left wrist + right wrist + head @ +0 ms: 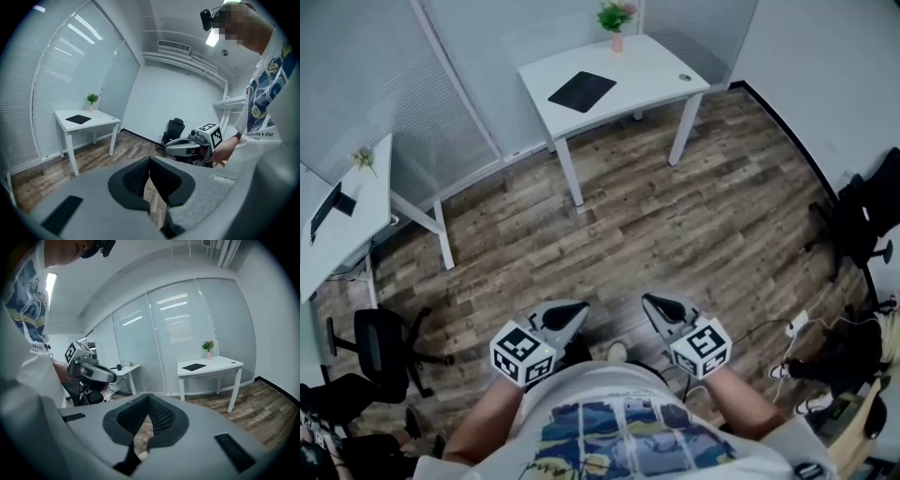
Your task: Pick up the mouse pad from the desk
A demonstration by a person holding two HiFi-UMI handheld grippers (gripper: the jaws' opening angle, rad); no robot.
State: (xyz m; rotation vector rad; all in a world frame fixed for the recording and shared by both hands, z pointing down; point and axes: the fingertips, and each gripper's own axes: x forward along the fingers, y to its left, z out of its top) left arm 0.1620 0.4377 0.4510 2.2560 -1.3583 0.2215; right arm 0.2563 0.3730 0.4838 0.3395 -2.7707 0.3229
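A black mouse pad lies flat on a white desk across the room, also seen as the mouse pad and the mouse pad. Both grippers are held close to the person's body, far from the desk. The left gripper is shut with nothing in it; its pads meet. The right gripper is shut and empty too, its pads touching at the tips.
A small potted plant stands at the desk's back edge. A second white desk is at the left, with a black office chair near it. Bags and cables lie along the right wall. Wood floor stretches between me and the desk.
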